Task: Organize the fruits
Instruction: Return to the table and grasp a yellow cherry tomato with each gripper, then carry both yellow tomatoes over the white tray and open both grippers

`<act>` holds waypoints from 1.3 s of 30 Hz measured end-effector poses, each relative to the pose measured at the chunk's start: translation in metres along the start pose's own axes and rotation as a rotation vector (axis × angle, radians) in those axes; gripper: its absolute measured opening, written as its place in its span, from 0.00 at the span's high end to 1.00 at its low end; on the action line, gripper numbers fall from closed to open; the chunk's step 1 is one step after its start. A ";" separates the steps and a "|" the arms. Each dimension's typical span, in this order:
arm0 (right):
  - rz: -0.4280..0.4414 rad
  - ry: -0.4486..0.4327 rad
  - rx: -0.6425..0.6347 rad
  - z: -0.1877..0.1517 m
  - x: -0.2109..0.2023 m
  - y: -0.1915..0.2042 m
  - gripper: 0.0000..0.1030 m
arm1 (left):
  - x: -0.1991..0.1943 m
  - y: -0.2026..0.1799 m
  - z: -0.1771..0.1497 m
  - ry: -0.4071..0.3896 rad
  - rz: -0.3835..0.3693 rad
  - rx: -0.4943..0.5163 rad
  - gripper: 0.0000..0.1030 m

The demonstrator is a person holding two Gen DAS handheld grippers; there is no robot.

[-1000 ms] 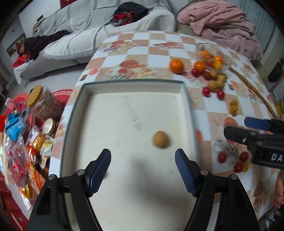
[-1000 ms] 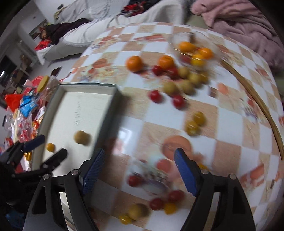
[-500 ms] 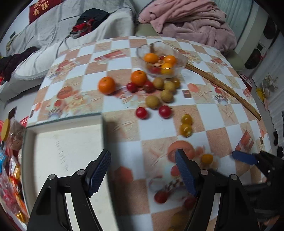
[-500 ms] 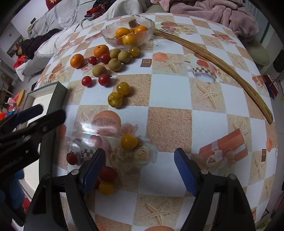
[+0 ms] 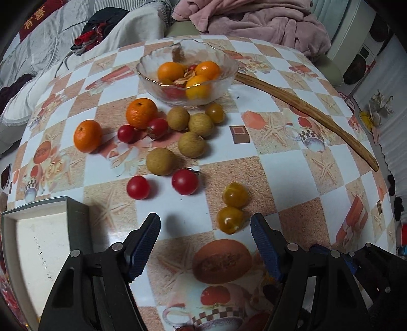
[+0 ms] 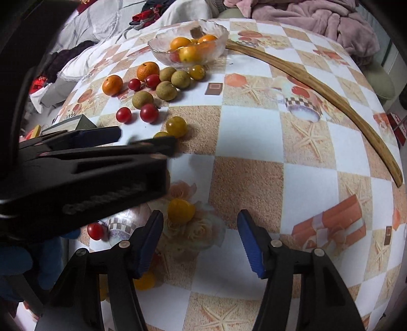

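Note:
Loose fruit lies on the checked table: two oranges (image 5: 141,113), several brown longans (image 5: 160,161), red cherry tomatoes (image 5: 185,181) and yellow tomatoes (image 5: 230,219). A glass bowl (image 5: 229,73) at the back holds more oranges. My left gripper (image 5: 205,224) is open and empty, just short of the two yellow tomatoes. My right gripper (image 6: 199,219) is open and empty, with a yellow tomato (image 6: 181,210) near its left finger. The left gripper also shows in the right wrist view (image 6: 142,140), where it hides part of the fruit. A tray corner (image 5: 76,216) is at lower left.
A long curved wooden stick (image 5: 305,107) lies across the right side of the table. A sofa with clothes (image 5: 96,35) and a pink blanket (image 5: 267,20) stand behind the table. The table edge curves away at the right.
My left gripper has swung right from over the tray to the loose fruit and now sits close to the yellow tomatoes. My right gripper has moved nearer to its yellow tomato. Both stay open.

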State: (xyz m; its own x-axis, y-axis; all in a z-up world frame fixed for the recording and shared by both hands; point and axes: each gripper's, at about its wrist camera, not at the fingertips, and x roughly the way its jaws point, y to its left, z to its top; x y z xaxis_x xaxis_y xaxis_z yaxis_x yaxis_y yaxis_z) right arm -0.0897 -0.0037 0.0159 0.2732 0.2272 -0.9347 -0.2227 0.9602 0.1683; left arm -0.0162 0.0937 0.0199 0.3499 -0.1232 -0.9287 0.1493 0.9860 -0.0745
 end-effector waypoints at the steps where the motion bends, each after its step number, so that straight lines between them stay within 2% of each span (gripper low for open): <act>1: 0.000 -0.005 -0.006 0.001 0.001 0.001 0.39 | 0.002 -0.001 0.000 0.005 0.002 0.001 0.27; 2: -0.002 -0.009 -0.014 0.001 0.001 0.003 0.42 | 0.003 -0.002 0.000 0.009 0.006 0.001 0.30; 3: -0.001 -0.013 -0.021 0.001 0.001 0.005 0.45 | 0.005 -0.002 0.000 0.016 0.006 0.000 0.39; 7: 0.008 -0.023 -0.049 0.001 0.001 0.008 0.57 | 0.008 -0.006 0.000 0.021 0.022 0.007 0.42; 10: 0.046 -0.015 -0.075 0.001 0.003 0.015 0.77 | 0.007 -0.009 0.000 0.012 0.006 0.013 0.56; 12: 0.055 -0.013 -0.069 0.000 0.002 0.016 0.77 | 0.006 -0.012 0.001 0.012 -0.028 0.025 0.76; 15: 0.081 -0.010 -0.027 -0.001 -0.002 0.007 0.77 | 0.004 -0.015 -0.001 0.008 -0.028 0.038 0.76; 26: 0.116 -0.007 0.068 0.001 -0.017 -0.022 0.77 | -0.029 0.018 -0.017 -0.023 -0.042 -0.068 0.76; 32: 0.121 -0.008 0.044 0.006 -0.021 -0.013 0.77 | -0.051 0.036 -0.030 -0.045 -0.034 -0.098 0.76; 39: 0.138 -0.014 -0.006 0.012 -0.026 0.016 0.77 | -0.072 0.066 -0.049 -0.064 -0.005 -0.147 0.76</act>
State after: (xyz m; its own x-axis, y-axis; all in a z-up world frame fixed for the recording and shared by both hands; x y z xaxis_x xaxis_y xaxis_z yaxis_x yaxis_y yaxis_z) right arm -0.0888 0.0073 0.0467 0.2522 0.3591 -0.8986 -0.2644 0.9188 0.2930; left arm -0.0774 0.1730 0.0641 0.4085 -0.1306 -0.9034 0.0159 0.9906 -0.1360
